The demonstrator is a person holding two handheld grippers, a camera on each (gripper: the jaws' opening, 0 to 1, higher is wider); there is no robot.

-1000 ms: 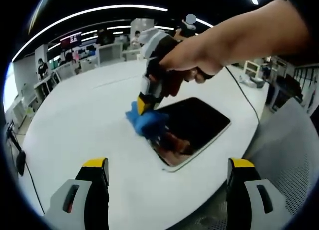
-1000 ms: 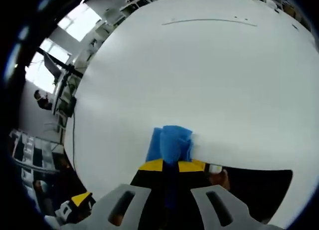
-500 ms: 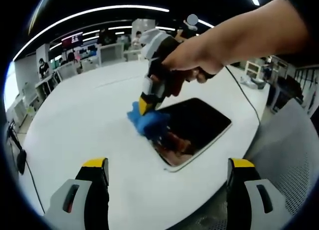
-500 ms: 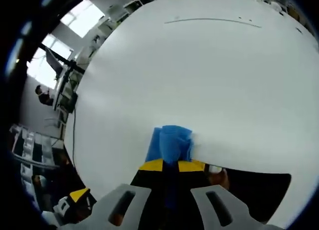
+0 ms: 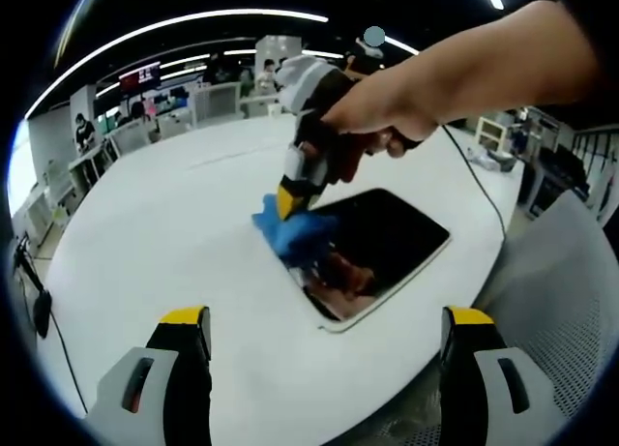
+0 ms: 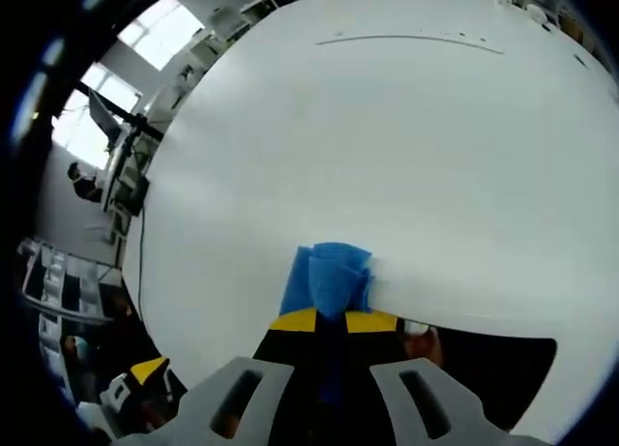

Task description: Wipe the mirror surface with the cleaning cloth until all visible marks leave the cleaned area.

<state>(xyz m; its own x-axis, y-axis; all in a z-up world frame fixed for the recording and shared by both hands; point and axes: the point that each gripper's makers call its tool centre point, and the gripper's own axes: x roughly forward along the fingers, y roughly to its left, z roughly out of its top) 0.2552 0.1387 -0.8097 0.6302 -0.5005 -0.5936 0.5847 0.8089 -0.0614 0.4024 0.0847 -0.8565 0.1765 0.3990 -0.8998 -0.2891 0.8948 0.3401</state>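
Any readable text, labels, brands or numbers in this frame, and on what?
None can be read.
Red-lit screen at the far back of the room in the left gripper view: some marking may be there, too small and blurred to read.
Blue cleaning cloth, dark rounded rectangular mirror, round white table, and the right gripper pinching the cloth: no text visible.

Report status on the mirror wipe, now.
Right gripper shut on the blue cloth, pressing it at the mirror's far edge. Left gripper open, holding nothing, hovering near the mirror. Nothing in the way on the white table.
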